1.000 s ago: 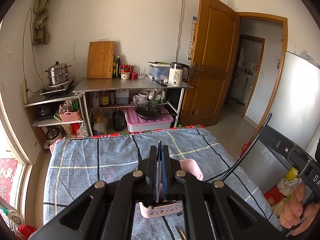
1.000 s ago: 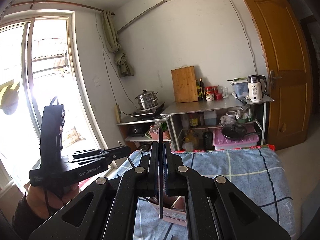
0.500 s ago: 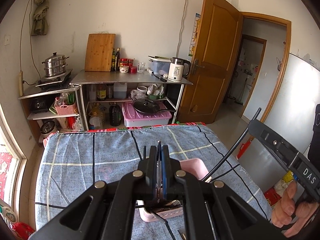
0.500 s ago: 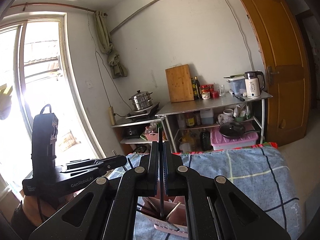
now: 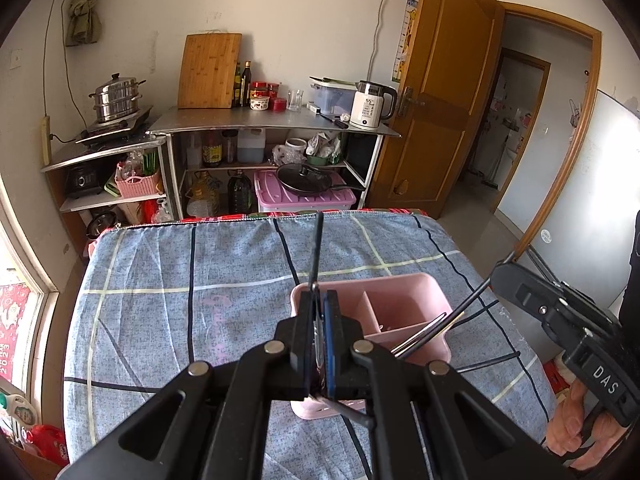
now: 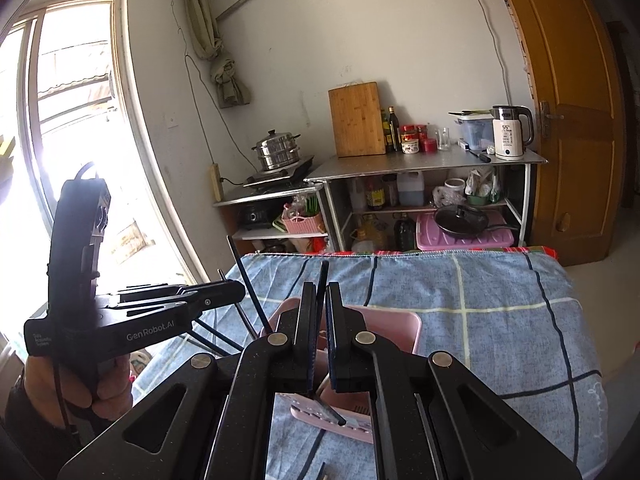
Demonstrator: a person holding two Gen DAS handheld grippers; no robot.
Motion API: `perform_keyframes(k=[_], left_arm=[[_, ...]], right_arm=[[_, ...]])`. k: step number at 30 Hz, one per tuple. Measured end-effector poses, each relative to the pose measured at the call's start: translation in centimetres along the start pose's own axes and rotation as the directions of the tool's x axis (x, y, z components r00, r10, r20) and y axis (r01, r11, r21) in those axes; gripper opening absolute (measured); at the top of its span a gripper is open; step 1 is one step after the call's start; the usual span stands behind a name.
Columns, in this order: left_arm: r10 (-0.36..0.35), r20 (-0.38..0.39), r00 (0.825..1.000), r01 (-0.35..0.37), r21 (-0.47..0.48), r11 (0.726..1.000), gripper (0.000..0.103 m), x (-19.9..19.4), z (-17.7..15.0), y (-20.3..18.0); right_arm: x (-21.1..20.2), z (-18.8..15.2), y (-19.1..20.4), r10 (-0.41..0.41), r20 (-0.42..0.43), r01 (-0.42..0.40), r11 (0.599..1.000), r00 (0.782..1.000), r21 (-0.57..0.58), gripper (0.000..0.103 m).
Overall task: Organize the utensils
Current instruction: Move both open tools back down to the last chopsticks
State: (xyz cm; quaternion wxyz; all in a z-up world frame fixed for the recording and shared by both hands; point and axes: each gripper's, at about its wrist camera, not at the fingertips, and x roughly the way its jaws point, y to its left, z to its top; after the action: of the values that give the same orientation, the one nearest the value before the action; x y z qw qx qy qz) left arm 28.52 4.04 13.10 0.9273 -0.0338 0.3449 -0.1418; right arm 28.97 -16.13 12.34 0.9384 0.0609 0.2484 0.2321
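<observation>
A pink divided utensil holder (image 5: 404, 304) stands on the blue checked cloth, also in the right wrist view (image 6: 396, 328). My left gripper (image 5: 319, 300) is shut on a thin dark utensil (image 5: 317, 252) whose handle sticks up over the holder's left rim. My right gripper (image 6: 319, 296) is shut on a dark utensil (image 6: 322, 280) held above the holder; its lower end (image 6: 330, 412) reaches past the holder's near edge. Dark utensils (image 5: 424, 332) lean in the holder's near compartment. Each gripper shows in the other's view: the right (image 5: 568, 320), the left (image 6: 132, 320).
The table's cloth (image 5: 180, 300) stretches to a far edge in front of metal shelves (image 5: 272, 120) with a kettle, cutting board and pots. A wooden door (image 5: 440, 100) stands at the right. A window (image 6: 72, 140) is at the left.
Both grippers have tilted down and come lower over the pink holder, which now shows more fully. The left gripper's utensil now stands over the holder's left rim.
</observation>
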Motion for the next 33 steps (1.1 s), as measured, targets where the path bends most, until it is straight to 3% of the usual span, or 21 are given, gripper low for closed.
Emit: perform_keyframes(k=[2, 4, 12, 20, 26, 33], left_arm=[[0.001, 0.023, 1.0, -0.001, 0.0, 1.0, 0.02, -0.7, -0.2, 0.1], [0.006, 0.05, 0.999, -0.006, -0.009, 1.0, 0.028, -1.5, -0.3, 0.2], [-0.003, 0.152, 0.988, 0.007, -0.02, 1.0, 0.031, -6.3, -1.3, -0.3], [-0.03, 0.202, 0.979, 0.033, -0.013, 0.999, 0.033, -10.3, -6.1, -1.9], [-0.052, 0.181, 0.982, 0.055, -0.01, 0.998, 0.033, -10.4, -10.6, -2.9], [-0.041, 0.08, 0.996, 0.044, -0.042, 0.998, 0.033, -7.4, -15.1, -3.0]], right_arm=[[-0.5, -0.1, -0.2, -0.003, 0.003, 0.003, 1.0, 1.0, 0.003, 0.014], [-1.2, 0.0, -0.4, -0.005, 0.018, 0.005, 1.0, 1.0, 0.003, 0.017], [-6.0, -0.7, -1.2, -0.029, 0.076, 0.028, 1.0, 0.997, 0.006, 0.017], [-11.0, -5.1, -1.6, -0.03, 0.077, 0.03, 0.999, 0.997, 0.013, 0.017], [-11.1, -9.8, -2.4, -0.021, -0.017, 0.022, 0.999, 1.0, 0.037, 0.017], [-9.2, -14.3, -3.0, -0.008, -0.127, 0.016, 0.998, 0.992, 0.061, 0.017]])
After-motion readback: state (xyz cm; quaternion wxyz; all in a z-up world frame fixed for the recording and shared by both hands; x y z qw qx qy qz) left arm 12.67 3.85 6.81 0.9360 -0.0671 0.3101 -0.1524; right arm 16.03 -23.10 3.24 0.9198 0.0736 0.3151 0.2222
